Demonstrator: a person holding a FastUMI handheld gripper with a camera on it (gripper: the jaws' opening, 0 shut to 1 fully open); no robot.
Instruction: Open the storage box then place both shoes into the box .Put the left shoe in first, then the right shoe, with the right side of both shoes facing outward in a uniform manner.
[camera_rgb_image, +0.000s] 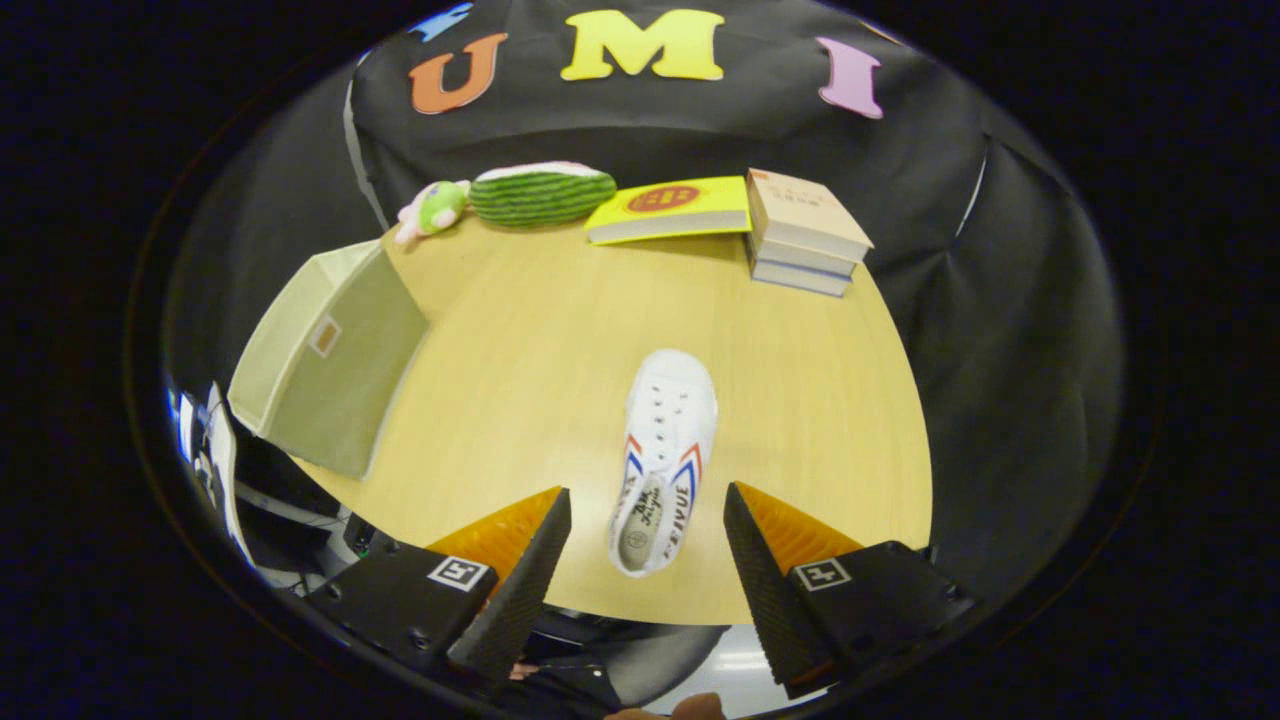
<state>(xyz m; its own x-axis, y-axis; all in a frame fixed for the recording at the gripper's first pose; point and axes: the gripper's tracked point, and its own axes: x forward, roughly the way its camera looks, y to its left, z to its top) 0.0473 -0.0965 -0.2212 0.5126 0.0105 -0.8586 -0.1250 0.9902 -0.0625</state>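
our fingers (647, 545) hang wide apart either side of the shoe's (662, 458) heel on the desk (520, 340), so we should lower squarely and close on its sides before carrying it to the box (330, 360).

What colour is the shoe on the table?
White, with blue and red stripes on its sides; the shoe lies between the open tool's fingers in the gripper view.

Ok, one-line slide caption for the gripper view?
Open gripper straddles a white canvas sneaker on the round wooden table, beige fabric storage box beyond.
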